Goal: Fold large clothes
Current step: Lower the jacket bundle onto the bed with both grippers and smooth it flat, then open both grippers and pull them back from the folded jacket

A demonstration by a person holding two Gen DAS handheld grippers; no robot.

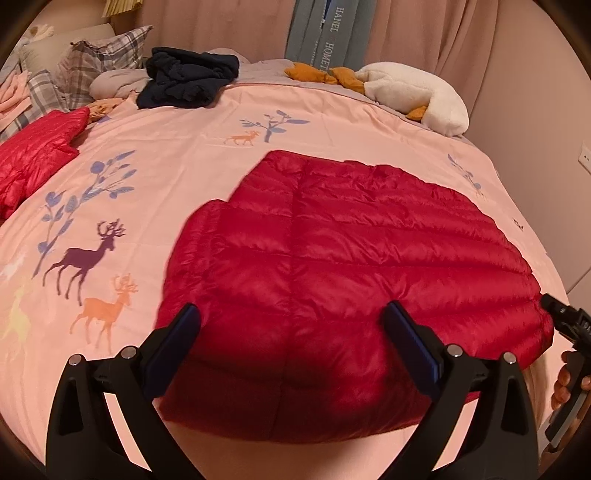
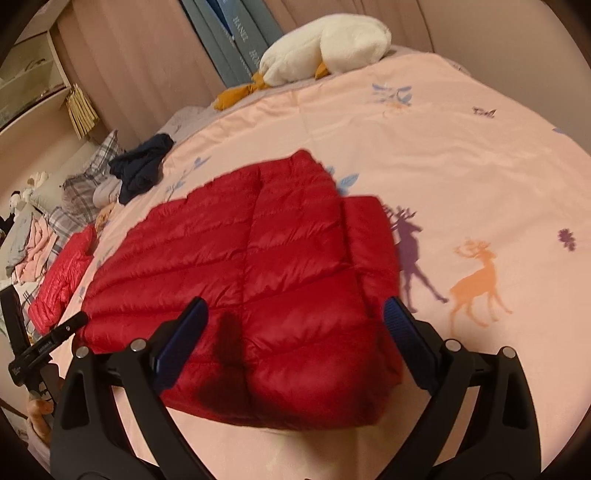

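Black gripper [image 1: 291,314] arms, blue-padded fingers [image 1: 410,332]

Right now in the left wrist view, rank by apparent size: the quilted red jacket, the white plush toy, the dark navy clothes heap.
1. Quilted red jacket, though nearest.
2-3. White plush toy and dark navy clothes heap: too alike to rank.

Pink curtains [image 1: 424,33] hang behind a bed [image 1: 192,122] under warm light, with pale shelves [image 2: 33,74] beside it.

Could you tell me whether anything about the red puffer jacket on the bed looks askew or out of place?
Mostly tidy: the red puffer jacket lies flat on the pink duvet. One folded panel along its side juts out past the main body, so the outline is uneven. Both grippers, left and right, are open above it.
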